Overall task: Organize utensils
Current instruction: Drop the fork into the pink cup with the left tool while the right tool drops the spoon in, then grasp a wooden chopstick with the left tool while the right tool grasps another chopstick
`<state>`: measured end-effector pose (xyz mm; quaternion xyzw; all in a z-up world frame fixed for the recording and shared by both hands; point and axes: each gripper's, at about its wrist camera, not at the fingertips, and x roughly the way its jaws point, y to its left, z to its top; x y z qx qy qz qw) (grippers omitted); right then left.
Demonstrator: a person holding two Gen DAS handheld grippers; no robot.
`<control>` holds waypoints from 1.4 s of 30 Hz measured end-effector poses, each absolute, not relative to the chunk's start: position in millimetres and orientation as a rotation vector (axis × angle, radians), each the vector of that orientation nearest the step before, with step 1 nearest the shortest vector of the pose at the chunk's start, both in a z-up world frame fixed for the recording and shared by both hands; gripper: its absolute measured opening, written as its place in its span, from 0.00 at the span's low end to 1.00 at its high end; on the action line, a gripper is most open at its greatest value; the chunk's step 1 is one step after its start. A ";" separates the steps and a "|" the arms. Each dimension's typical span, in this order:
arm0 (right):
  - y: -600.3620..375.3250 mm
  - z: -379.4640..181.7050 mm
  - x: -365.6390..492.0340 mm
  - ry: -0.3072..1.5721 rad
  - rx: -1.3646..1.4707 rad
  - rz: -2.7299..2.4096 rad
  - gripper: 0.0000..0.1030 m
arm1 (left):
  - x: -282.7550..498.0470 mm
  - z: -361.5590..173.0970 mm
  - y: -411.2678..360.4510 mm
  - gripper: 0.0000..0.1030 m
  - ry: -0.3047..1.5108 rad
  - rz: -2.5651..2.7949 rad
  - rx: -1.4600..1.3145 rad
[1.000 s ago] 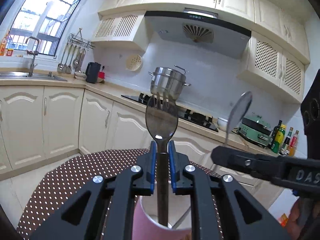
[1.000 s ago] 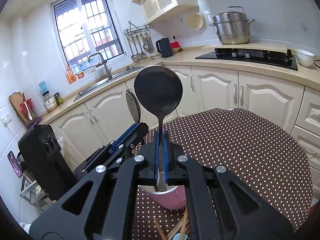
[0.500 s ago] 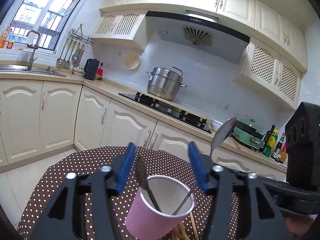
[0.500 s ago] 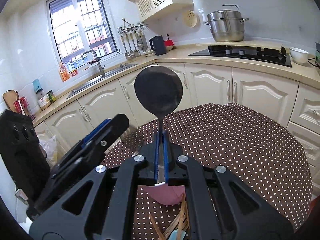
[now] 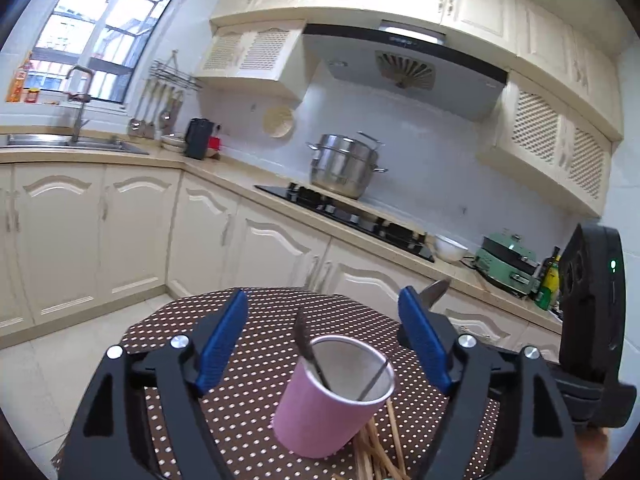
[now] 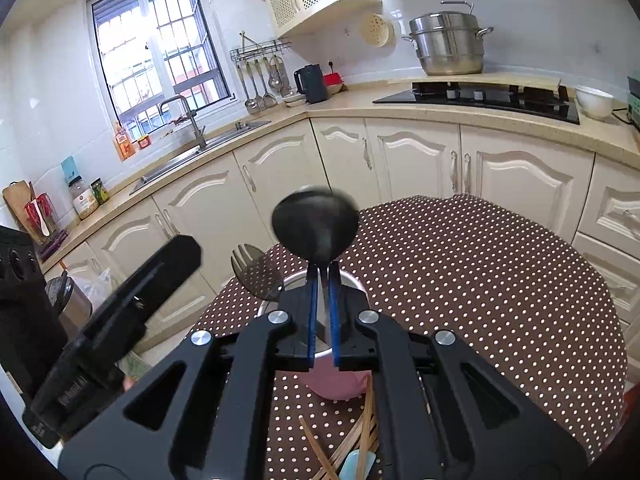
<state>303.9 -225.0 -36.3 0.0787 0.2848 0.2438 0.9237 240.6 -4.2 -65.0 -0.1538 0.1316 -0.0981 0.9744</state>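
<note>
A pink cup (image 5: 320,408) stands on the brown dotted table (image 5: 248,400). A metal spork (image 5: 306,346) leans inside it at the left rim, free of any grip. My left gripper (image 5: 322,300) hangs above and behind the cup, its jaws wide and opening, with nothing pressed between the blue pads. My right gripper (image 6: 322,276) is shut on the thin handle of a dark spoon (image 6: 314,228), whose blurred bowl stands up over the cup (image 6: 340,384). The spoon's handle (image 5: 374,378) reaches down into the cup at the right side.
Wooden chopsticks (image 6: 360,428) and a pale blue utensil (image 6: 356,462) lie on the cloth just in front of the cup. Cream cabinets, a sink (image 6: 192,156), a hob (image 6: 480,94) and a steel pot (image 6: 448,44) ring the table.
My left gripper let go of the spork, spread its jaws and drew back; the spork now leans in the cup. The spoon in my right gripper sits lower over the cup.
</note>
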 end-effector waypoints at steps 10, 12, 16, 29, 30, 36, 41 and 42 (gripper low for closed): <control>-228.1 -29.8 289.2 0.548 0.157 0.494 0.61 | 220.1 -55.7 2.2 0.75 0.295 -0.158 -0.279; -232.0 -27.1 285.0 0.544 0.160 0.492 0.61 | 214.7 -53.7 4.2 0.76 0.310 -0.150 -0.278; -241.0 -21.1 276.3 0.537 0.154 0.483 0.61 | 206.2 -51.9 5.1 0.77 0.362 -0.144 -0.253; -283.3 -50.4 246.9 0.707 -0.001 0.437 0.62 | 204.7 -99.7 -16.3 0.77 0.716 -0.222 -0.211; -287.0 -58.8 245.9 0.738 -0.016 0.432 0.62 | 205.0 -104.4 -18.3 0.77 0.736 -0.227 -0.210; -293.5 -102.8 243.8 0.903 -0.083 0.437 0.62 | 208.0 -133.7 -30.9 0.77 0.883 -0.272 -0.199; -295.0 -122.6 246.1 0.969 -0.077 0.468 0.51 | 207.5 -140.0 -38.2 0.77 0.906 -0.273 -0.202; -294.2 -125.9 248.1 0.984 -0.079 0.474 0.48 | 208.1 -140.7 -40.8 0.77 0.912 -0.277 -0.207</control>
